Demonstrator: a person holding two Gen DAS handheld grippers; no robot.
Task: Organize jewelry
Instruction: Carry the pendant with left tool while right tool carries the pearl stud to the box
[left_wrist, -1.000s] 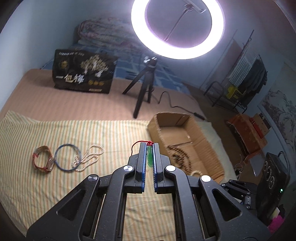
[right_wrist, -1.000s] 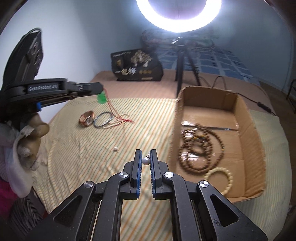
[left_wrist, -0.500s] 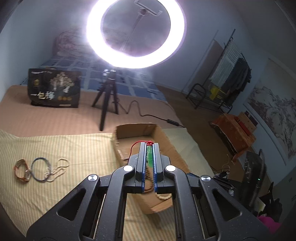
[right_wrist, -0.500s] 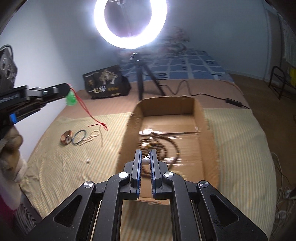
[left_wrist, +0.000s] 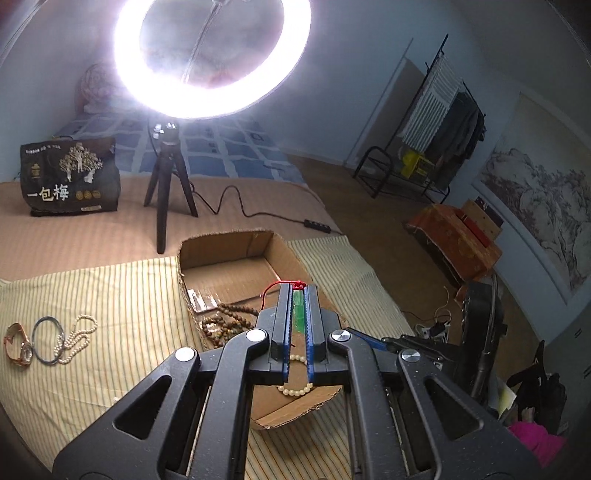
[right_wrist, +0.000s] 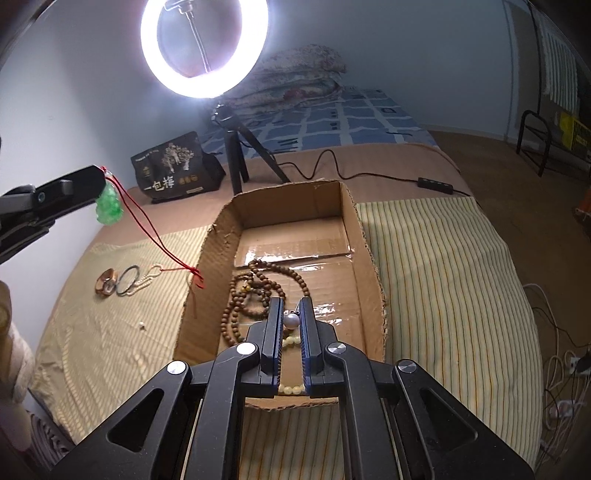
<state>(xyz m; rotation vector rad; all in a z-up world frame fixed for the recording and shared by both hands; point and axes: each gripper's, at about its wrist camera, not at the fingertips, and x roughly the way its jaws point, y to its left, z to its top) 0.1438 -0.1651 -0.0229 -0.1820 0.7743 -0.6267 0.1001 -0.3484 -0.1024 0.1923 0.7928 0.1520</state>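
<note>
One cardboard box (right_wrist: 364, 236), 1 watch (left_wrist: 16, 345), 1 bangle (left_wrist: 46, 339), 1 green pendant (right_wrist: 108, 206), 1 ring light (right_wrist: 204, 48).

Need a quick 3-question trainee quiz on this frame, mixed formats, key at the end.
1. True or false: the left gripper is shut on the green pendant.
2. What does the right gripper hold? A) brown bead strand B) a pearl bead C) a watch
3. Fill in: the watch, bangle and pearl necklace lie on the striped cloth, outside the ____.

Key
1. True; its red cord hangs down toward the cardboard box.
2. B; the pearl bead sits between the pads, over the box.
3. Cardboard box, which already holds the brown bead strand and a cream bead bracelet.
</note>
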